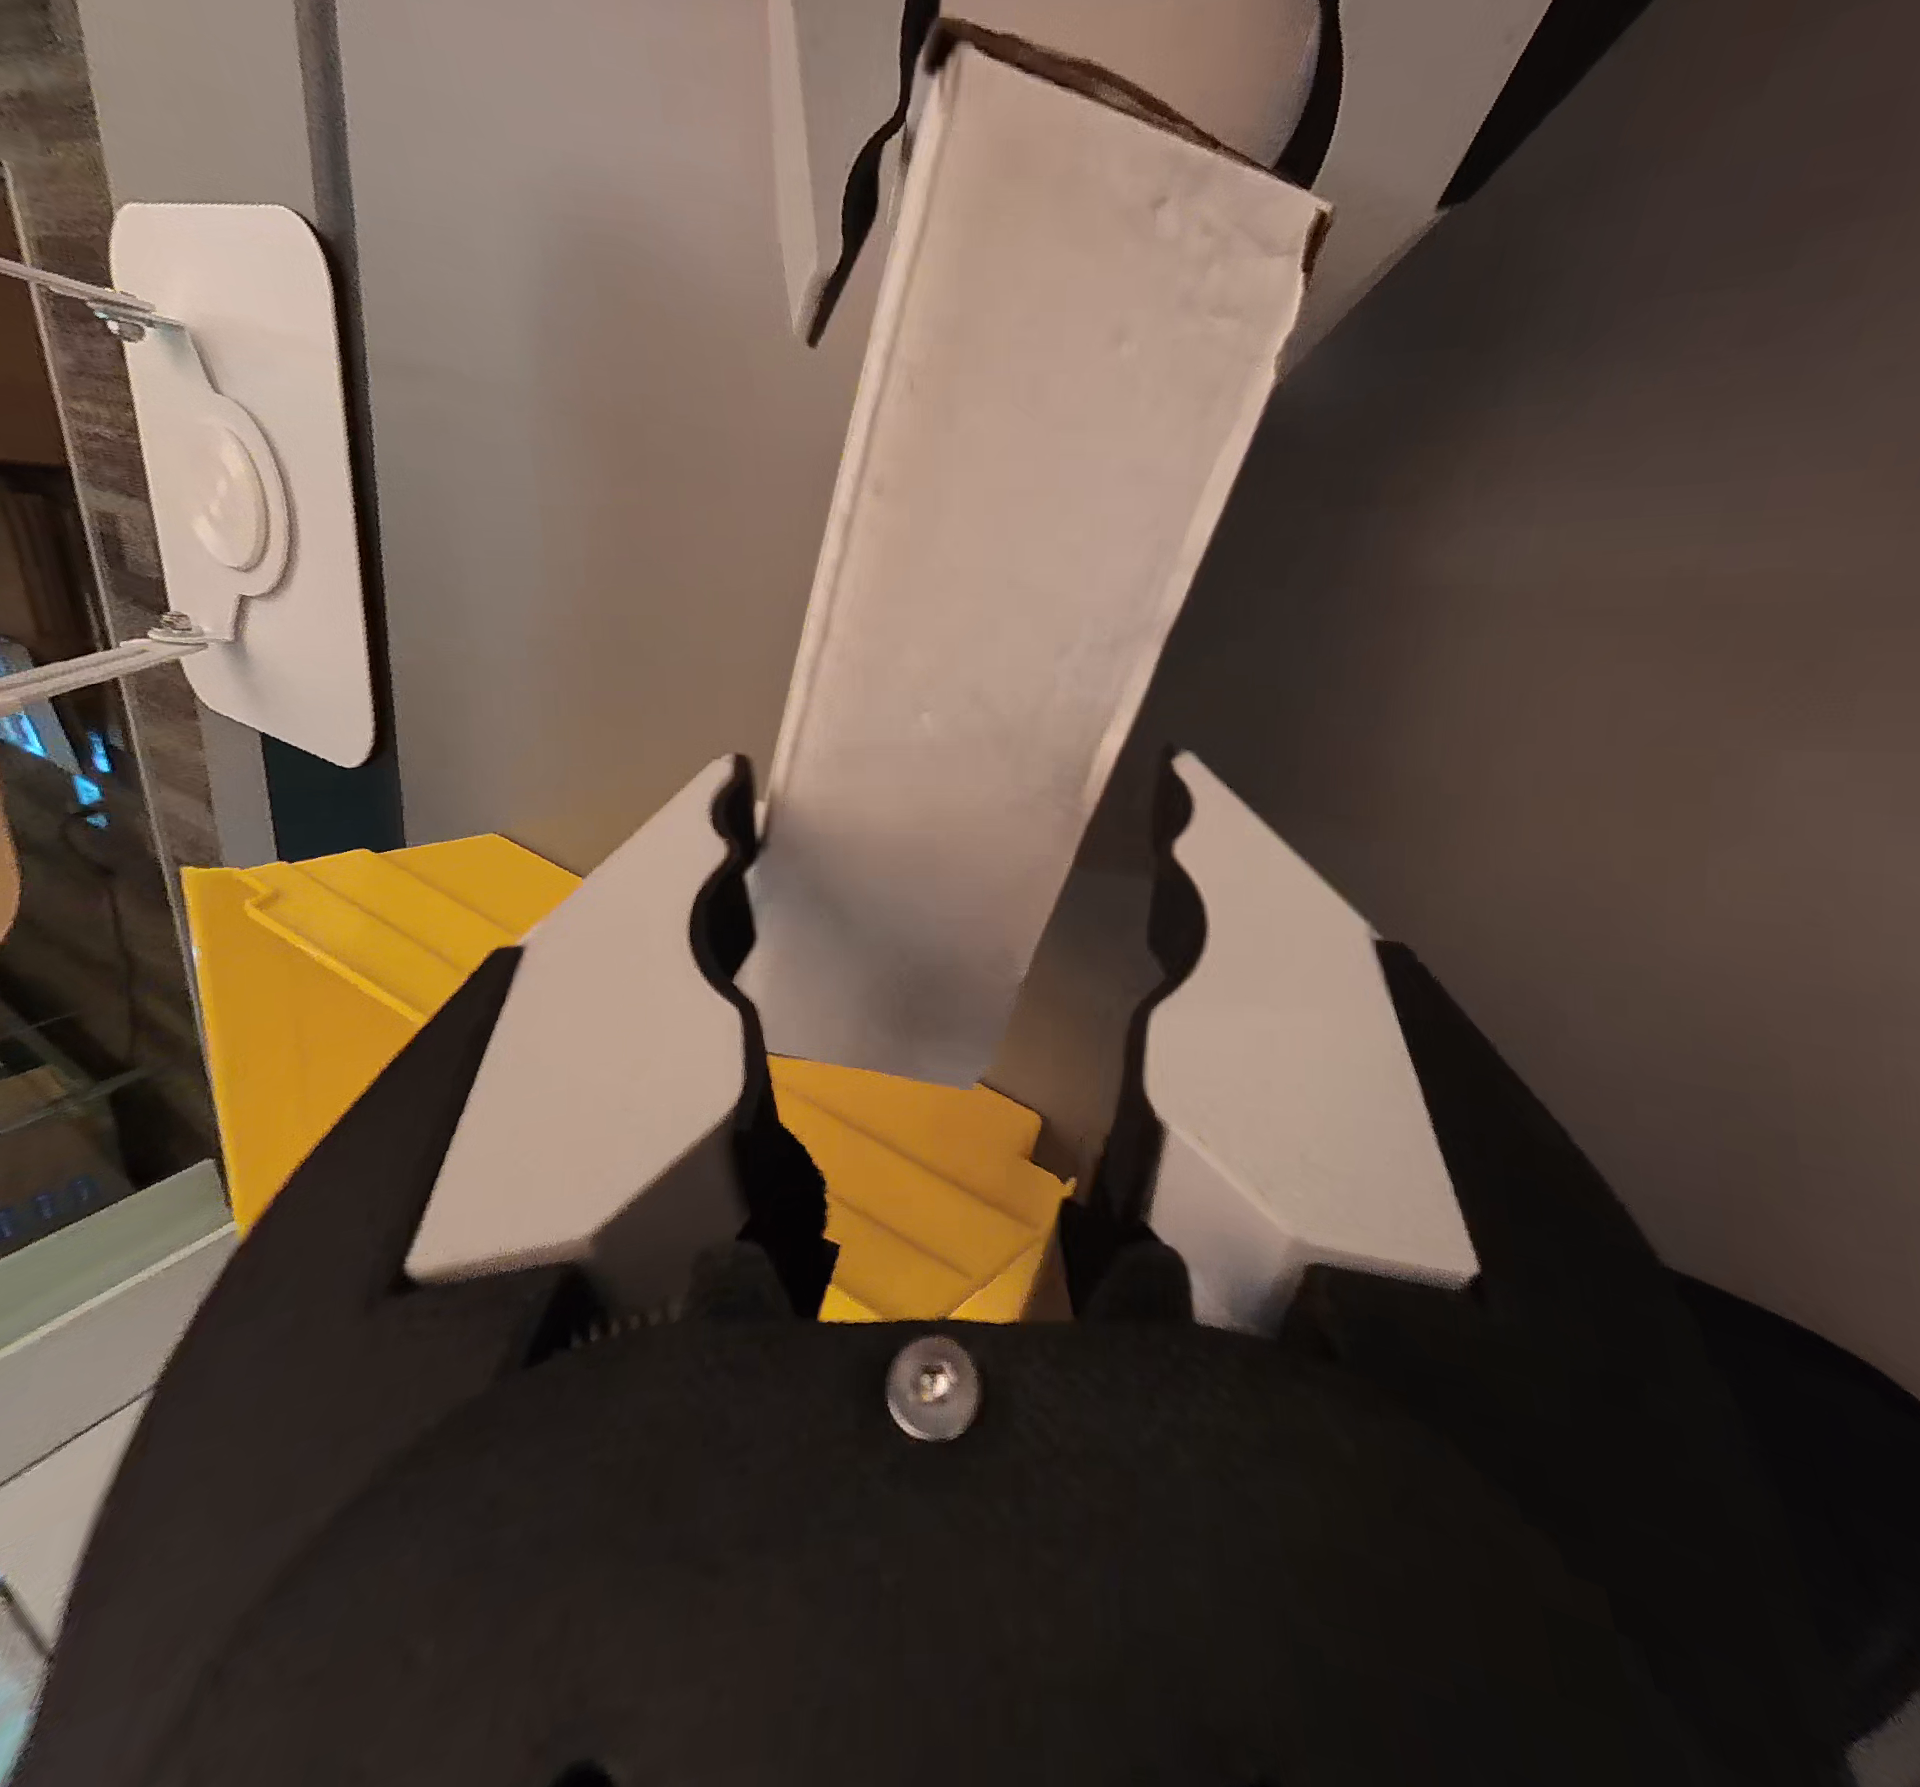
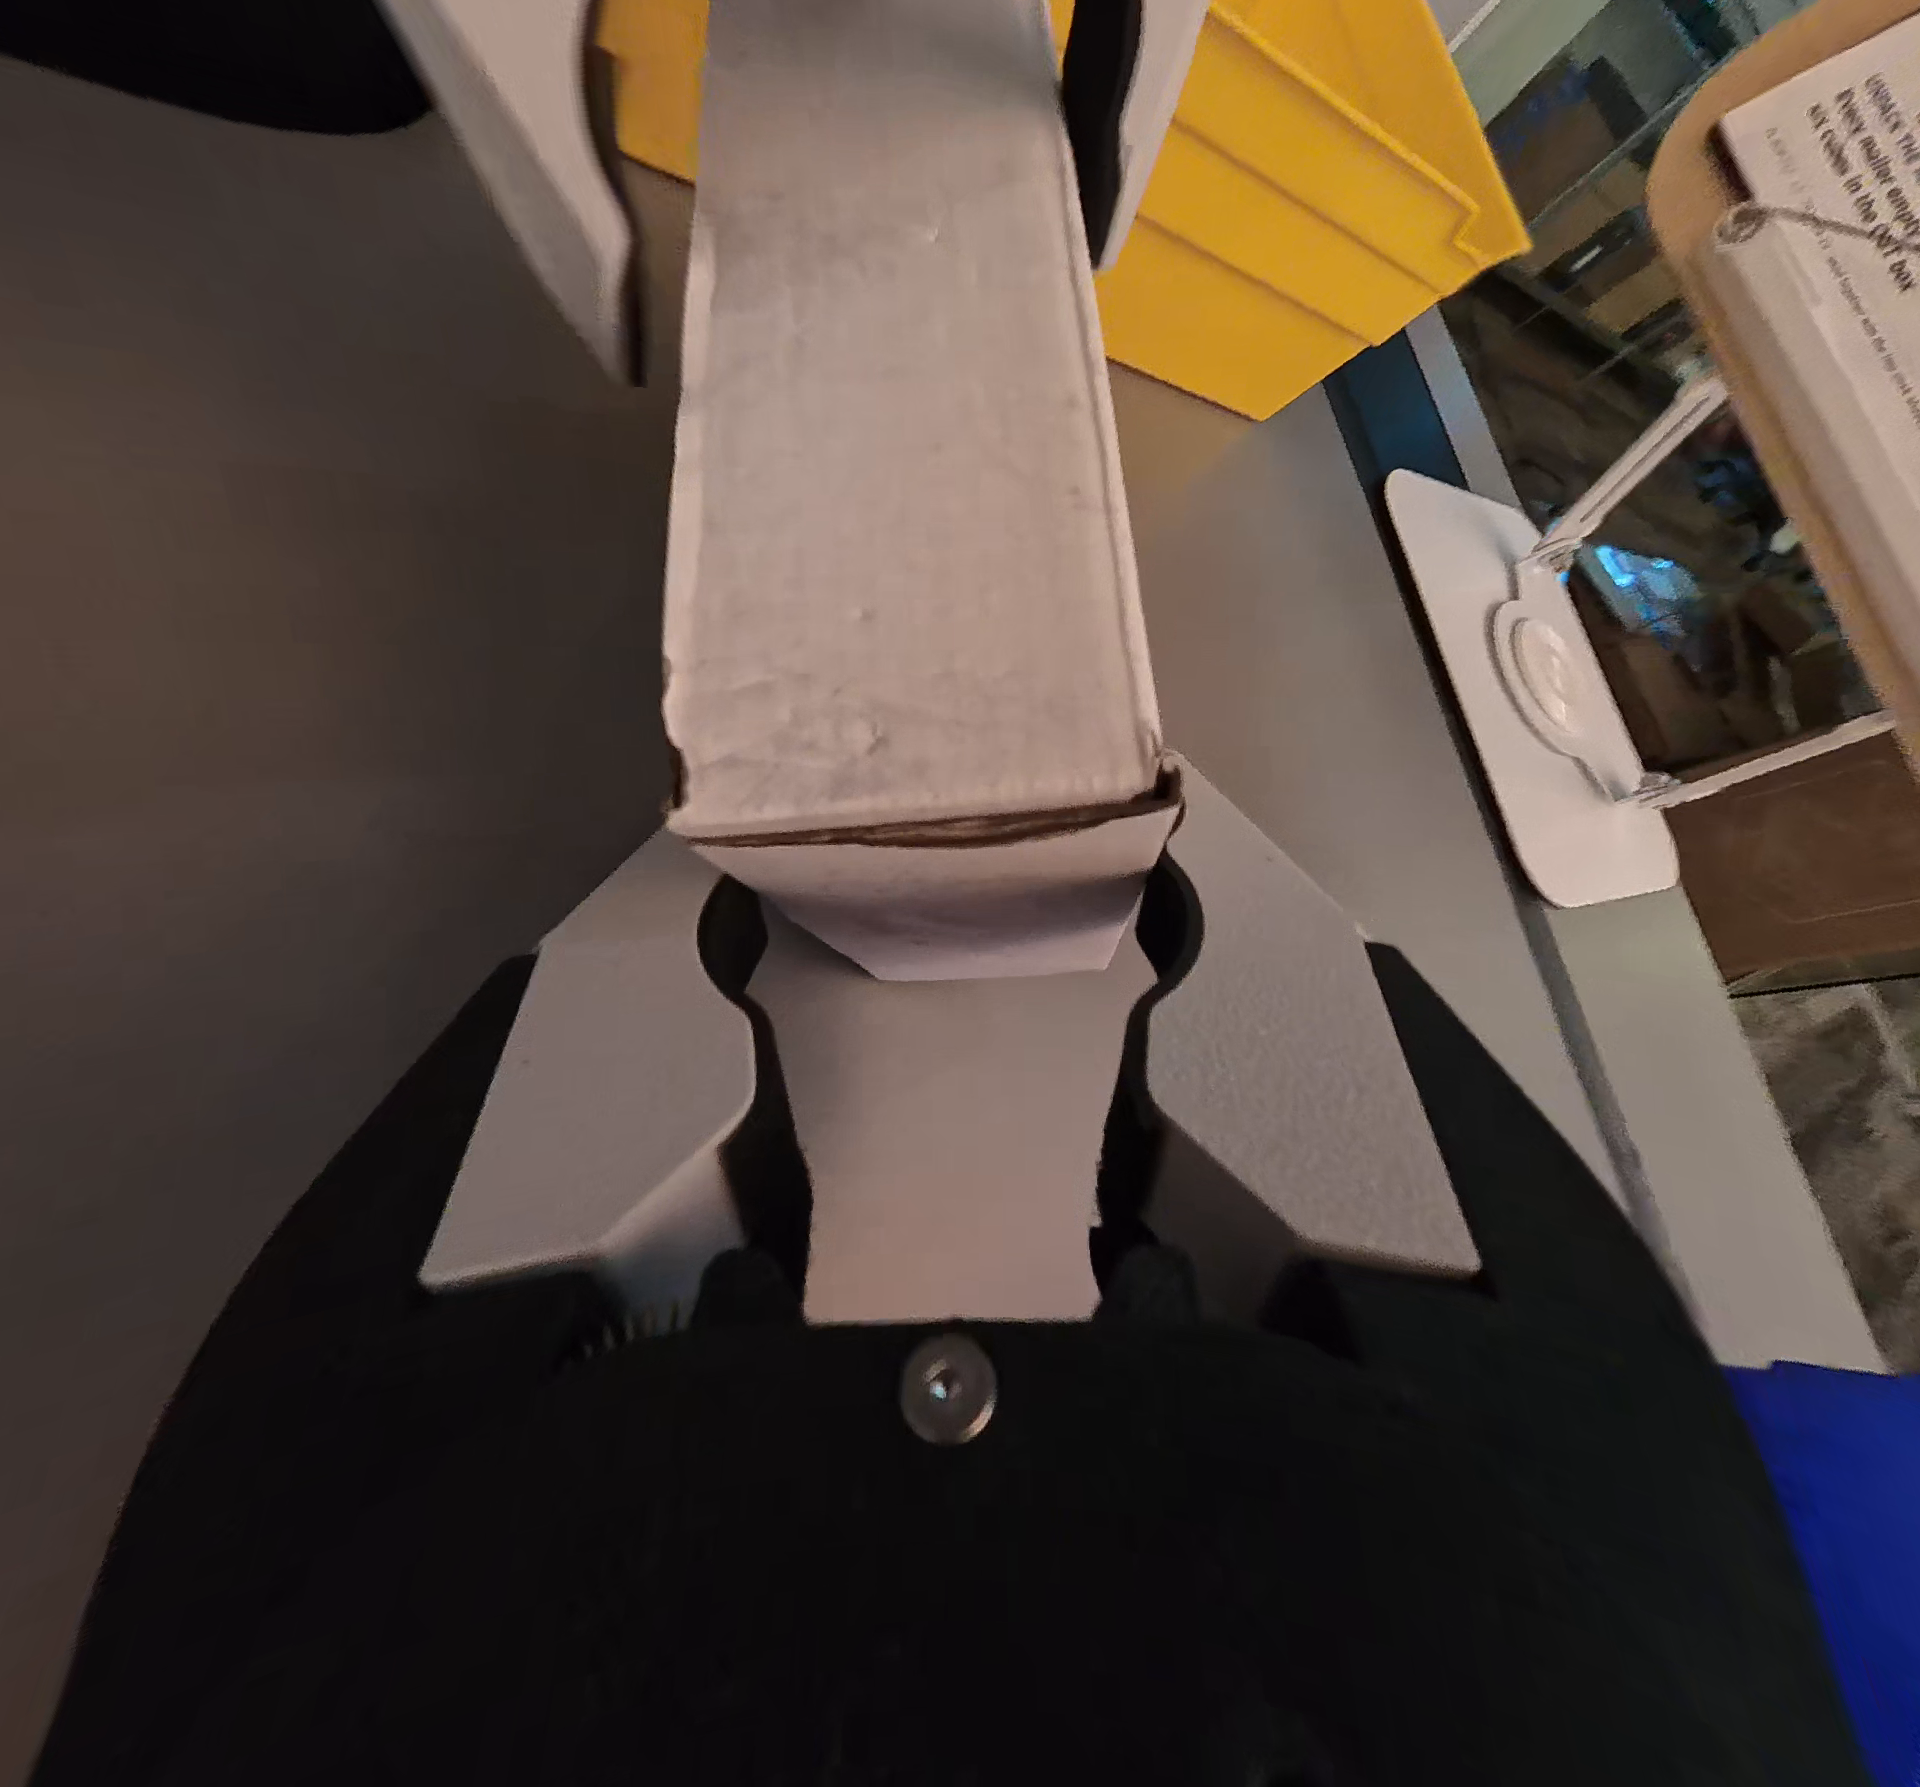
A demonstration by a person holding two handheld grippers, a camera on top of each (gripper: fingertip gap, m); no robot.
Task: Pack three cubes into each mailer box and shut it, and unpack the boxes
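Note:
A shut white mailer box (image 1: 1018,542) is held lengthwise between my two grippers over the grey table (image 1: 1558,594). My left gripper (image 1: 956,781) is open around its near end: one finger touches the box's side and a gap shows at the other. My right gripper (image 2: 925,807) is shut on the box's (image 2: 894,490) other end, both fingers against its sides. Each gripper also shows at the top of the other's view: the right gripper (image 1: 1055,340) in the left wrist view and the left gripper (image 2: 868,314) in the right wrist view. No cubes are in view.
A yellow plastic bin (image 2: 1299,210) stands just behind the left gripper, and it also shows in the left wrist view (image 1: 343,1010). A clear sign holder on a white base (image 2: 1496,677) stands at the table's edge. A blue thing (image 2: 1849,1581) is at the lower right. One gripper's finger ends stand about 8 cm off the other's.

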